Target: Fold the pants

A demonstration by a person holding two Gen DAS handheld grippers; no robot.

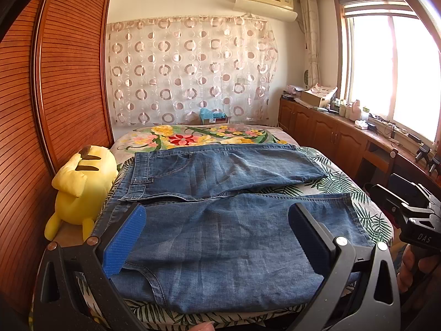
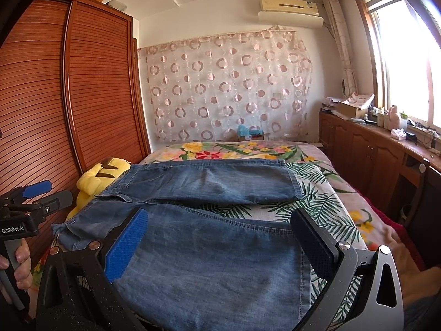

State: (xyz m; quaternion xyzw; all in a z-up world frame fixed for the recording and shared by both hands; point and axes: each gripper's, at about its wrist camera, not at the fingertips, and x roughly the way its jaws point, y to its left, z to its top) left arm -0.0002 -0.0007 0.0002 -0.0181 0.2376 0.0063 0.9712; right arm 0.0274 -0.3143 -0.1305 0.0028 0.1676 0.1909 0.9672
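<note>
Blue jeans (image 1: 220, 220) lie spread flat across the bed, waistband to the left, two legs running to the right; the far leg (image 1: 248, 165) lies apart from the near leg. They also show in the right wrist view (image 2: 209, 248). My left gripper (image 1: 217, 226) is open, its blue pads wide apart above the near leg by the waist end. My right gripper (image 2: 220, 234) is open above the near leg's hem end. Neither holds cloth. The right gripper shows in the left view (image 1: 408, 215); the left gripper shows in the right view (image 2: 33, 201).
A yellow plush toy (image 1: 80, 182) sits at the bed's left edge against the wooden wardrobe (image 1: 55, 96). The bed (image 1: 193, 135) has a floral and leaf cover. A wooden cabinet (image 1: 330, 129) with clutter runs along the right under the window.
</note>
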